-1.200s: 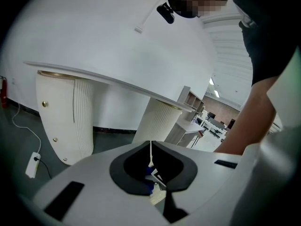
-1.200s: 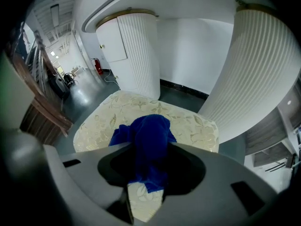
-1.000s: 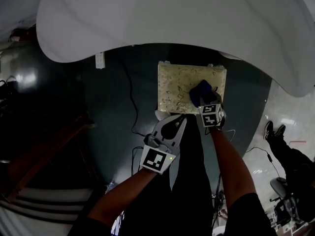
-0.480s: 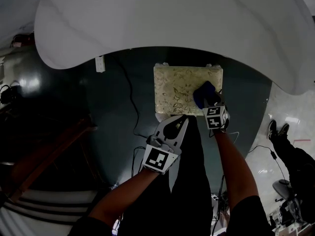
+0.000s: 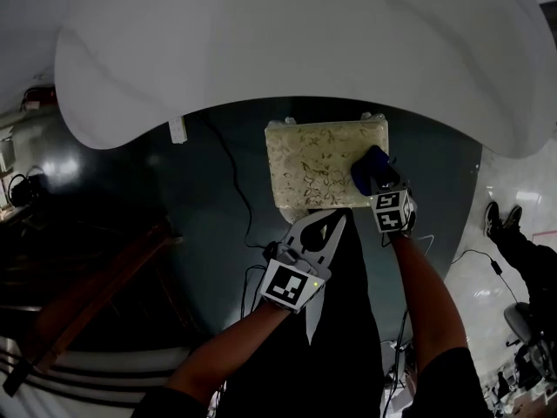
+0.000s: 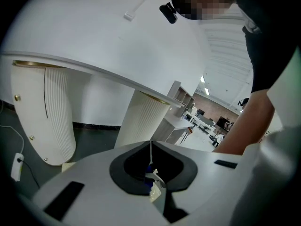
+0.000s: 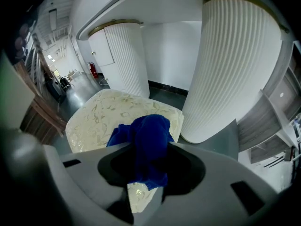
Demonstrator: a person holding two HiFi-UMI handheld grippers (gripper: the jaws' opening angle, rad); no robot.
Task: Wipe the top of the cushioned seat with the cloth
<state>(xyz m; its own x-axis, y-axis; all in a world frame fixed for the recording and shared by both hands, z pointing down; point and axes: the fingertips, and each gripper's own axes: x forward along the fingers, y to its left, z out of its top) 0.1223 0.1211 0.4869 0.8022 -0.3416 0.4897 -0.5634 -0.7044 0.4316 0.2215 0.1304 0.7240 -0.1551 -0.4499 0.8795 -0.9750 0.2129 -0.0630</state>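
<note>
The cushioned seat (image 5: 318, 168) is a cream pad with a leafy pattern, standing on the dark floor under a white table. A blue cloth (image 5: 369, 171) lies bunched on the seat's right side, near the right edge. My right gripper (image 5: 378, 184) is shut on that cloth and presses it to the pad. In the right gripper view the cloth (image 7: 145, 142) hangs between the jaws over the seat (image 7: 106, 119). My left gripper (image 5: 333, 222) is shut with nothing in it and hovers off the seat's near edge; its jaws meet (image 6: 150, 147) in its own view.
A large white tabletop (image 5: 305, 42) overhangs the seat's far side. White ribbed pillars (image 7: 235, 65) stand close behind and right of the seat. A cable (image 5: 233, 181) and a socket (image 5: 178, 130) lie on the floor at left. A person's legs (image 5: 513, 233) show at far right.
My right gripper has dragged the blue cloth rightward across the seat, from right of centre to near its right edge. The left gripper has stayed by the near edge, still shut.
</note>
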